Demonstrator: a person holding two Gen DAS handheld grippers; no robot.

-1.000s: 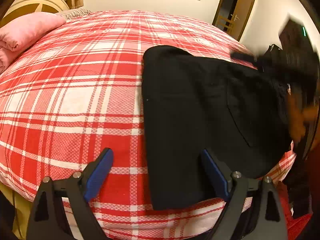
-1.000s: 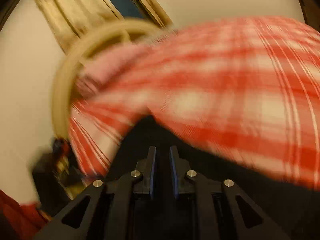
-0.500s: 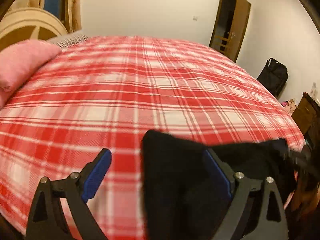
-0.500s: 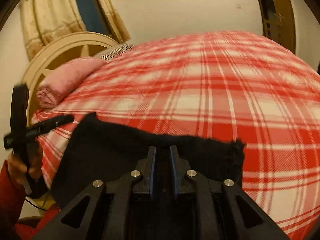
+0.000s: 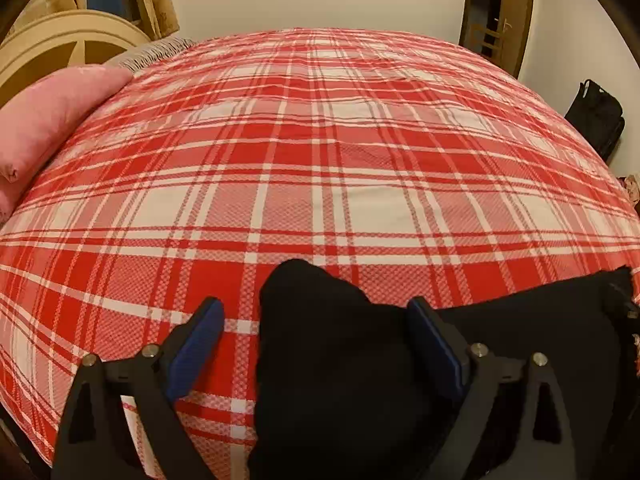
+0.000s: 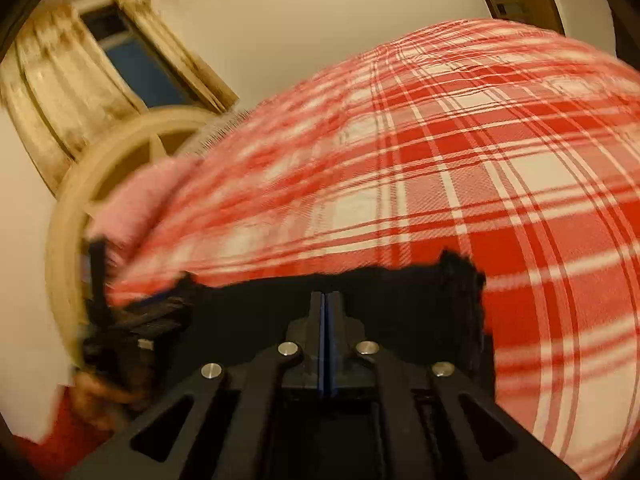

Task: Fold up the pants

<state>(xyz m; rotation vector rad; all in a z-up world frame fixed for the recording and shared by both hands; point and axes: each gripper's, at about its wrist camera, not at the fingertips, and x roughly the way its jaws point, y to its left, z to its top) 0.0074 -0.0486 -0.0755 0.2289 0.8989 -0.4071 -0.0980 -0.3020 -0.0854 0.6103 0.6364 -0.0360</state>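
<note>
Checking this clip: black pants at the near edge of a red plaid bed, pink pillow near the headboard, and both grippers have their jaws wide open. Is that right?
Not quite. Only the left gripper is wide open, seen in the left wrist view. The right wrist view shows the right gripper with its jaws shut, blue pads together. The rest holds: black pants at the near edge of the red plaid bed, pink pillow near the headboard.

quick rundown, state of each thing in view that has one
black pants: bunched at the near edge of the bed, not flat
left gripper: open, fingers either side of a hump of the pants
right gripper: fingers shut together, pants beyond them
door: open
curtains: drawn back from the window
</note>
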